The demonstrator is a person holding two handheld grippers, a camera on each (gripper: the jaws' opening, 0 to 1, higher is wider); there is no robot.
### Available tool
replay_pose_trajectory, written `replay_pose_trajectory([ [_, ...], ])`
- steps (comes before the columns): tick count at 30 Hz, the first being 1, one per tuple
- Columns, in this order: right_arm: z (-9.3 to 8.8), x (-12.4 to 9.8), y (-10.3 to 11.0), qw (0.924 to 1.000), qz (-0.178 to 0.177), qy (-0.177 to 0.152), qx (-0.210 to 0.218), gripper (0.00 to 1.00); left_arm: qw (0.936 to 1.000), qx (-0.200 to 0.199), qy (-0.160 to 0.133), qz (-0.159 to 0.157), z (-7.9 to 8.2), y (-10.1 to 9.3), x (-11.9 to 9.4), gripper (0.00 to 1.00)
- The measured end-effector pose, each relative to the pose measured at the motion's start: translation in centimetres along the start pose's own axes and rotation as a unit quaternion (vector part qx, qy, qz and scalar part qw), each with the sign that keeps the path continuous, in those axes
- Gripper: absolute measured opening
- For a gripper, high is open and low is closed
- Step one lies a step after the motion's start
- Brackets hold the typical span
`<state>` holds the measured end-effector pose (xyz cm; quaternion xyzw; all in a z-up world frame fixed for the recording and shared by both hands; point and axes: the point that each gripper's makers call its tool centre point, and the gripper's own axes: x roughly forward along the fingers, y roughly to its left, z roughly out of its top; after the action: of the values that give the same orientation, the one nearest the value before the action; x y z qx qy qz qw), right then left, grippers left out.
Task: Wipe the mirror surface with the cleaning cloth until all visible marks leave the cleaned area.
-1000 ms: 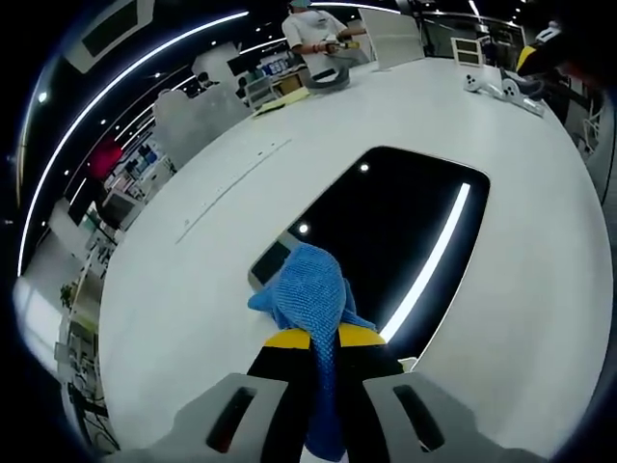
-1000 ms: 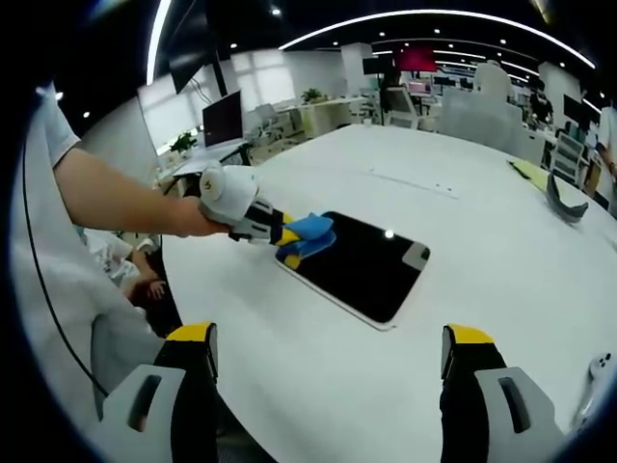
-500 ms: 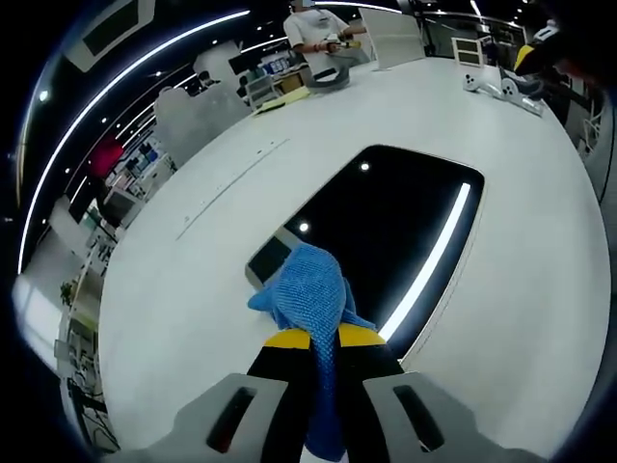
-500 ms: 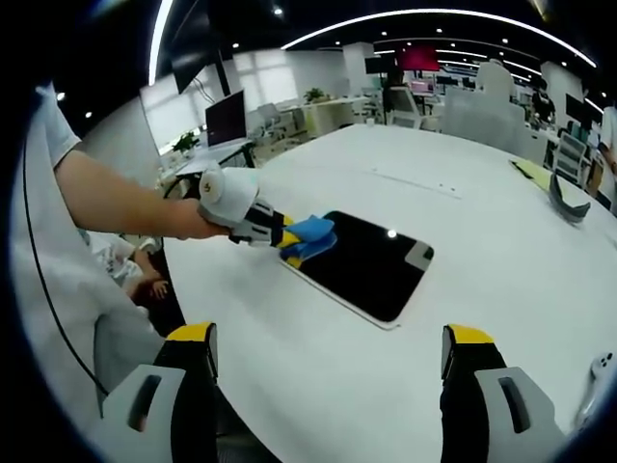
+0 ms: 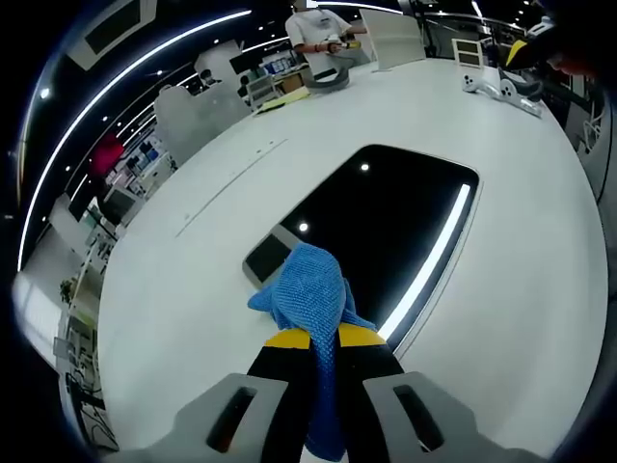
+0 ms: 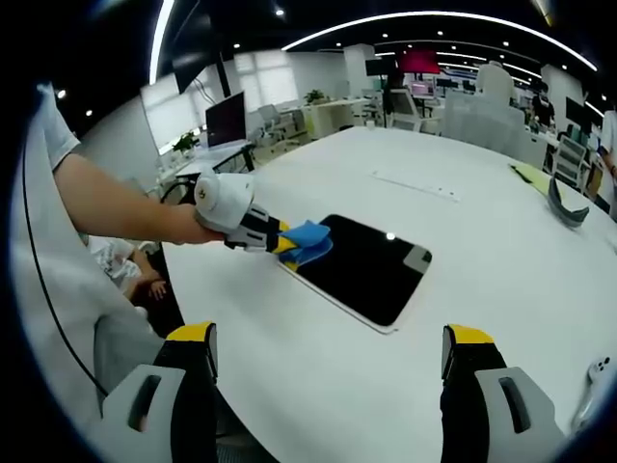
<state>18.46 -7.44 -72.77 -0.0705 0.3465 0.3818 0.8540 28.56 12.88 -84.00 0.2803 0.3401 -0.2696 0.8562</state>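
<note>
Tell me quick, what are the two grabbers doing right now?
Left gripper: shut on the blue cloth, at the mirror's edge.
Right gripper: open, holding nothing, above the white table.

No text, label, brand, number or sign can be read in either view. In the right gripper view, the white body of the left gripper (image 6: 289, 243) carries a small dark mark that may be a logo, but it is too small and blurred to make out.
</note>
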Motion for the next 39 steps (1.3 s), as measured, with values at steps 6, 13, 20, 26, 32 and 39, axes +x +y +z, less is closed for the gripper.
replay_pose_trajectory([
  [6,0.02,0.02,-0.04,1.0,-0.001,-0.001,0.002,0.97,1.0,0.002,0.0,-0.001,-0.04,-0.12,-0.12,0.04],
  [13,-0.06,-0.02,-0.01,1.0,-0.002,0.001,0.0,0.97,1.0,-0.001,-0.001,0.002,-0.15,-0.23,-0.24,0.04],
  [20,-0.01,0.06,-0.02,1.0,-0.002,0.0,0.001,0.97,1.0,-0.001,0.0,-0.002,-0.27,-0.38,-0.36,0.04],
  [26,0.09,0.22,0.16,1.0,0.0,0.0,-0.001,0.97,1.0,-0.004,-0.001,-0.001,-0.42,-0.51,-0.53,0.04],
  [32,0.08,0.28,0.2,1.0,0.001,0.0,0.001,0.97,1.0,-0.002,0.0,-0.002,-0.45,-0.63,-0.63,0.04],
  [39,0.18,0.33,0.26,1.0,0.002,-0.001,0.0,0.97,1.0,-0.002,-0.001,-0.002,-0.47,-0.63,-0.62,0.04],
])
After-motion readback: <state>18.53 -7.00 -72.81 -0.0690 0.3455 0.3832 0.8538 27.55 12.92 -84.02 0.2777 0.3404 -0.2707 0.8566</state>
